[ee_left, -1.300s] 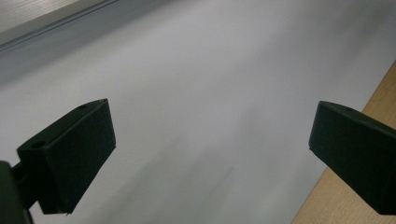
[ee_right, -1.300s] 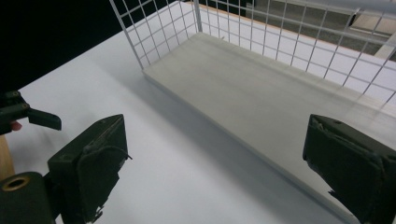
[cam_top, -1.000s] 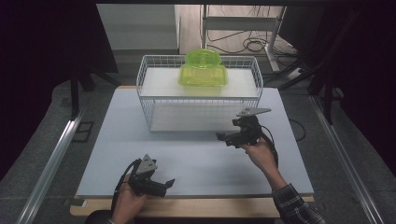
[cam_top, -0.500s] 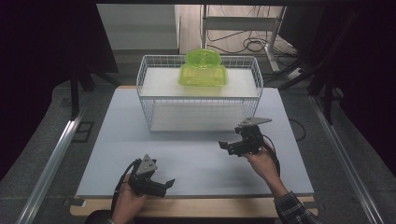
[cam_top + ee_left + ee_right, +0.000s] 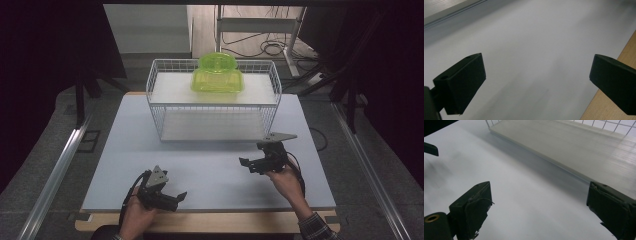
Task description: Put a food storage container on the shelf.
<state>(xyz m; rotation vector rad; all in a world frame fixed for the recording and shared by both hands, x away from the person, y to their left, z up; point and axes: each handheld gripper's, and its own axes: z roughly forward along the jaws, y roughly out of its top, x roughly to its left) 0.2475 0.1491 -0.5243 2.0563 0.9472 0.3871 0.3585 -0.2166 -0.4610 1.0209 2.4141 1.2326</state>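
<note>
bench scene with two hand-held claws and one green plastic container [image 5: 217, 75]. the container, a translucent lime-green moulded piece, sits on the upper shelf [image 5: 170, 89] of a white wire rack [image 5: 155, 112] at the far side of the bench [image 5: 100, 165], roughly at the shelf's middle and well apart from both claws. what, if anything, lies inside it cannot be told through its tinted wall. the lower shelf [image 5: 564, 147] of the rack carries nothing.

left claw [image 5: 175, 197]: held low near the front edge of the bench, jaws standing wide apart over bare surface, as the left gripper view confirms [image 5: 536, 82]. right claw [image 5: 250, 165]: held in front of the rack's right half, jaws likewise spread with nothing between them; in the right gripper view [image 5: 539, 215] it looks toward the lower shelf's front edge.

handling, as a judgement: the container looks light, stiff and thin-walled, with a smooth glossy skin that may slip under hard pads and flex or crack if squeezed hard. its rounded upper part offers poor purchase; the flatter rim or side wall of the lower box-like part seems the better place to grip. the raised wire edge around the upper shelf means the piece would have to be lifted up and over, not dragged forward.
</note>
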